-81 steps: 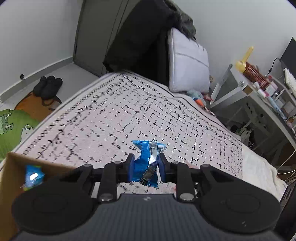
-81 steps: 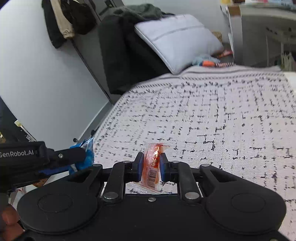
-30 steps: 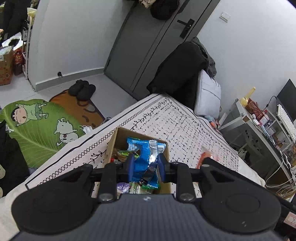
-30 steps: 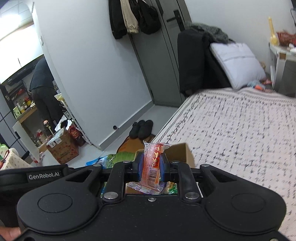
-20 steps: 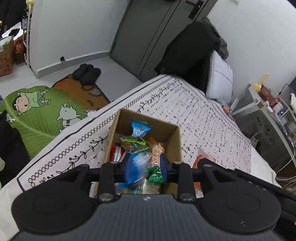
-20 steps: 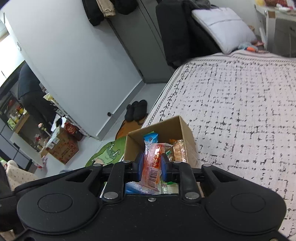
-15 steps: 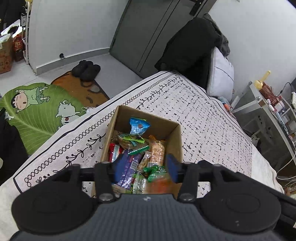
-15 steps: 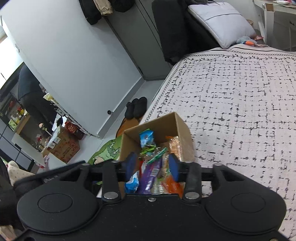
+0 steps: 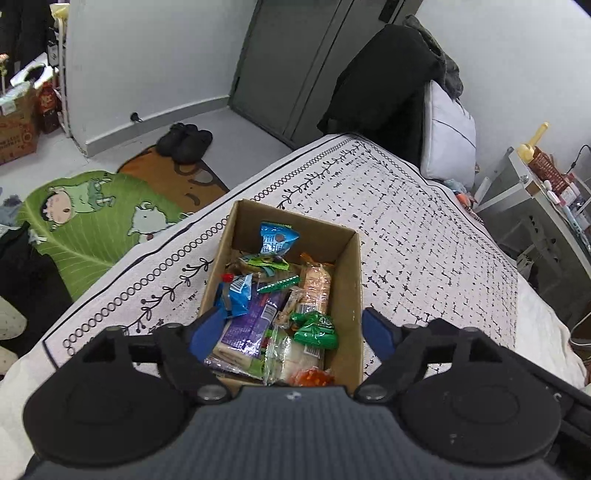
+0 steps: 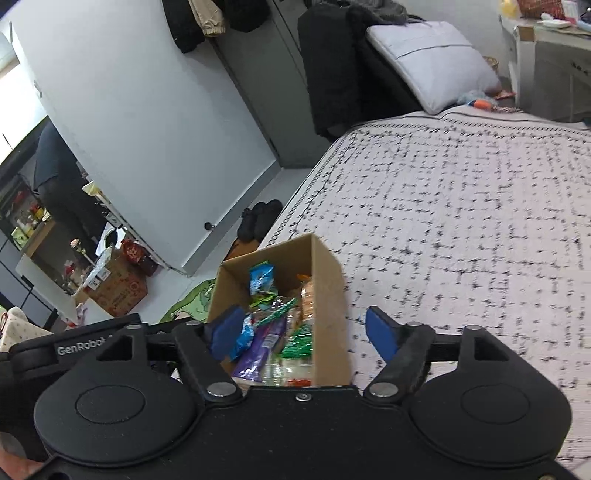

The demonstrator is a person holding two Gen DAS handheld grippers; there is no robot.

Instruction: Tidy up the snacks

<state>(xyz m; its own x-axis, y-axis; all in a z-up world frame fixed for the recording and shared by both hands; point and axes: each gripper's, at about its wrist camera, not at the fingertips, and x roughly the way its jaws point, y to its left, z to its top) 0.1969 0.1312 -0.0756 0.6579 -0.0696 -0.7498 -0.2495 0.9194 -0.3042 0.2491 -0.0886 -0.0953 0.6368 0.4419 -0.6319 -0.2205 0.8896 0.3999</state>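
Box (image 9: 352, 280): open cardboard, set on the bed (image 9: 424, 236), filled with snacks (image 9: 277, 314). Packets judged light, soft, crinkly, slippery; best pinched at a sealed edge. Left gripper (image 9: 288, 334) and right gripper (image 10: 299, 334): both spread wide, nothing held, above the box.

Home bedroom. Bed (image 9: 424, 236) with patterned white cover, grey pillow (image 9: 447, 136) at head, dark clothes (image 9: 380, 81) heaped beside it. Grey door (image 9: 295, 62), black shoes (image 9: 188, 142) on floor by cartoon leaf rug (image 9: 92, 221). Cluttered side desk (image 9: 546, 199). Coats hanging on wall (image 10: 210, 18); kitchen-like nook (image 10: 37, 221) beyond.
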